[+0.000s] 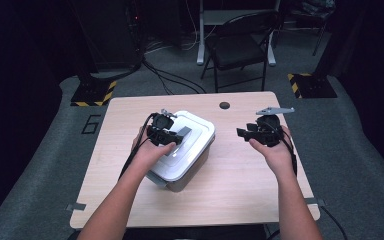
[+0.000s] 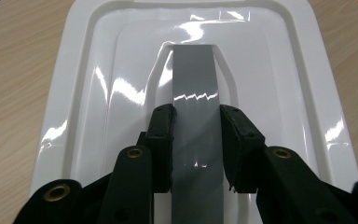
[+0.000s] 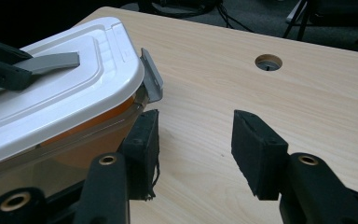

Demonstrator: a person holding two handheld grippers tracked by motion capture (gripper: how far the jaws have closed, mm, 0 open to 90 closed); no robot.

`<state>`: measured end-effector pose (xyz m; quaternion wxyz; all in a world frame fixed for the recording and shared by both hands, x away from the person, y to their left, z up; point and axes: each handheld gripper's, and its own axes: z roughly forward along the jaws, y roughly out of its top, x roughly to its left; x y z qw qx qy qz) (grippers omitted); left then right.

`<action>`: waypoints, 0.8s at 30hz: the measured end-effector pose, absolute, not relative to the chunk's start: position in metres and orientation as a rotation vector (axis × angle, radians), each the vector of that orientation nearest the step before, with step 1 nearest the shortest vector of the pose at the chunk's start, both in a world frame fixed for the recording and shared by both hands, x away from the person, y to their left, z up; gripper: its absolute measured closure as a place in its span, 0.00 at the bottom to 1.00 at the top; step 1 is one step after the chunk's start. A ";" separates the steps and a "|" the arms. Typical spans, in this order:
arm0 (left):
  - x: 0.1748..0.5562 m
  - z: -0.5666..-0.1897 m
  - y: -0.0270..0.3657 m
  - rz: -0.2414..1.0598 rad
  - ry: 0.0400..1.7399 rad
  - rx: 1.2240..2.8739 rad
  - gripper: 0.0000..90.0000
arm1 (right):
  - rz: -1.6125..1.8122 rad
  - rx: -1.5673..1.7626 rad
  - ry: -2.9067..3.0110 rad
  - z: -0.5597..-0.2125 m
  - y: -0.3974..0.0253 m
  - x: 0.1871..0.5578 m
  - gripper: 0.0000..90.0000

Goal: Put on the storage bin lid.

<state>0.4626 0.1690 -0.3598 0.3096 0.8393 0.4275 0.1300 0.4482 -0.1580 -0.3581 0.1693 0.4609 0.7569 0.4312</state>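
Left gripper (image 2: pixel 196 140) clamped on grey handle (image 2: pixel 193 88) of white lid (image 1: pixel 192 131); box (image 1: pixel 182 172) near middle of table (image 1: pixel 240 190), toward left edge. Right gripper (image 3: pixel 193 149) spread wide, holding nothing, beside grey latch (image 3: pixel 151 79). Risk judged: glossy handle slipping from pads; box lifting along if latch held.

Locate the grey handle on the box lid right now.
In the high view the grey handle lies along the middle of the white lid, left of table centre, between the left claw's jaws.
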 end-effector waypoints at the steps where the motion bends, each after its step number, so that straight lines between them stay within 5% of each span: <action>1: 0.463 -0.361 0.169 0.343 1.134 2.212 0.74 | 1.226 1.310 2.153 -0.358 -0.158 0.448 0.57; 24: 0.464 -0.373 0.163 0.339 1.137 2.244 0.74 | 1.219 1.321 2.155 -0.362 -0.159 0.451 0.57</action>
